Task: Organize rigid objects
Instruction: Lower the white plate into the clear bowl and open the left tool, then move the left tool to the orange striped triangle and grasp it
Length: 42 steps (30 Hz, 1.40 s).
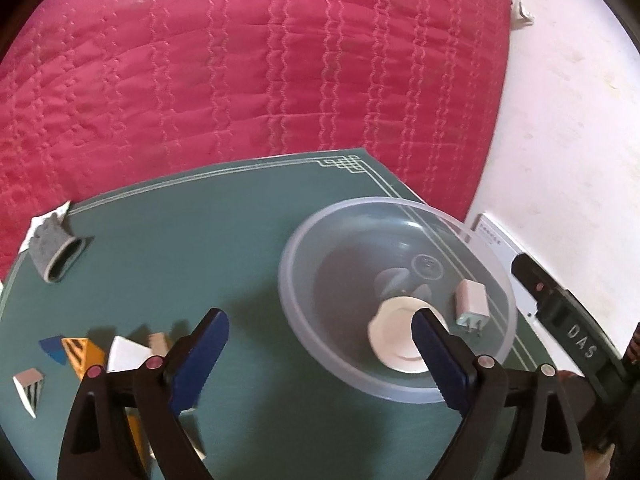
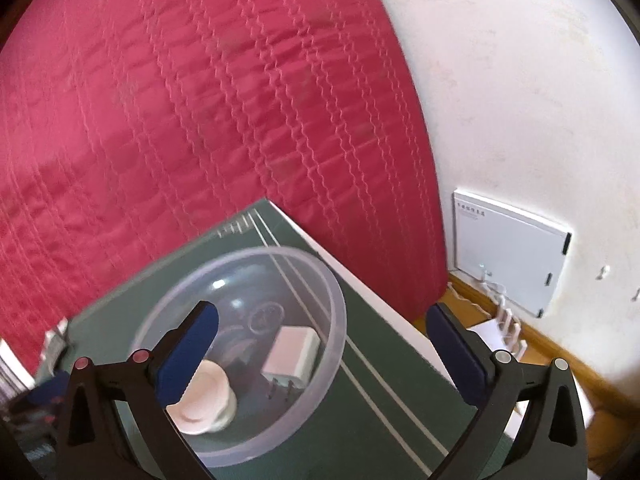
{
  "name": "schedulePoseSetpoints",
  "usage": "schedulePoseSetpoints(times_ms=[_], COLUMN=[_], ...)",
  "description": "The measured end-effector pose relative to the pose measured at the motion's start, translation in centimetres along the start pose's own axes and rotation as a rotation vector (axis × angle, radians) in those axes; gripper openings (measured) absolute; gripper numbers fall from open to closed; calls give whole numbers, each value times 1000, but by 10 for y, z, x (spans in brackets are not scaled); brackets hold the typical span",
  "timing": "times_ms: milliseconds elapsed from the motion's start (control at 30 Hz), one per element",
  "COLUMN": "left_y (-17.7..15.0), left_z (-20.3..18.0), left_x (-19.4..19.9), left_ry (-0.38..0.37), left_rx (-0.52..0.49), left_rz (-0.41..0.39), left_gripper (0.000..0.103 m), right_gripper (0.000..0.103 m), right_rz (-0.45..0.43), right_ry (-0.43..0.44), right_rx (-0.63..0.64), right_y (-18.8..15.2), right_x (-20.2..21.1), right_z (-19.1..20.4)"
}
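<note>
Red quilted bedspread [image 1: 240, 72] fills the far field ahead of both hand-held grippers. White wall [image 2: 520, 80] lies to the right of it, with a white flat box [image 2: 508, 248] mounted low and a wooden strip along the base.

Green surface [image 1: 192, 248] with a pale line border lies directly under and ahead of the left hand-held gripper [image 1: 320, 340]; its far corner meets the bedspread.

Clear plastic bowl [image 1: 304, 248] stands on the surface, ahead-right of the left hand-held gripper, ahead-left of the right hand-held gripper [image 2: 320, 332]. Inside: a round cream lid-like piece [image 1: 394, 340] at the near side and a white plug adapter [image 1: 472, 300] just to its right, prongs toward the camera; the two look slightly apart.

Grey cylindrical sleeve [image 1: 56, 248] lies on its side far left on the surface. Small coloured blocks [image 1: 80, 352] are scattered near the left finger, among them a striped orange one and a white one.

Left hand-held gripper: fingers spread wide, nothing held. Right hand-held gripper: likewise wide apart and empty, above the bowl and the surface edge.
</note>
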<state>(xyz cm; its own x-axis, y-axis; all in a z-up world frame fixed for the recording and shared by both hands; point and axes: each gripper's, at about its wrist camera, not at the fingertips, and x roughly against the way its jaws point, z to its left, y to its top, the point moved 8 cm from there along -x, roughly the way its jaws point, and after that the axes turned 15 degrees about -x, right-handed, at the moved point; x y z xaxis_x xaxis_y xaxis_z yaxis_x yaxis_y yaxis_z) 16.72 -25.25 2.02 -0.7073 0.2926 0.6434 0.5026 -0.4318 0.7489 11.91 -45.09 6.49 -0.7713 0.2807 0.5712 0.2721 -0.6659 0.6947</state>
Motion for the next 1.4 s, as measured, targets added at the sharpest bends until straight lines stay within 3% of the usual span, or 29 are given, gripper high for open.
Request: schedulePoseSetpoints(times_ms=[100, 367, 967, 1233, 1400], left_y=[-4, -17, -35, -44, -53], left_z=[7, 30, 50, 58, 65], left_x=[4, 5, 19, 20, 24], left_ry=[28, 90, 234, 266, 273], left_rx=[13, 52, 4, -7, -4], left_rz=[2, 26, 28, 39, 47], left_gripper=[102, 102, 102, 102, 102], right_gripper=[103, 103, 103, 103, 103], right_rz=[7, 12, 35, 41, 95], right_ry=[-13, -11, 30, 73, 121], right_rx=[22, 42, 86, 137, 176], right_y=[-3, -6, -15, -25, -40], right_x=[-2, 1, 2, 8, 11], right_z=[1, 4, 17, 31, 42])
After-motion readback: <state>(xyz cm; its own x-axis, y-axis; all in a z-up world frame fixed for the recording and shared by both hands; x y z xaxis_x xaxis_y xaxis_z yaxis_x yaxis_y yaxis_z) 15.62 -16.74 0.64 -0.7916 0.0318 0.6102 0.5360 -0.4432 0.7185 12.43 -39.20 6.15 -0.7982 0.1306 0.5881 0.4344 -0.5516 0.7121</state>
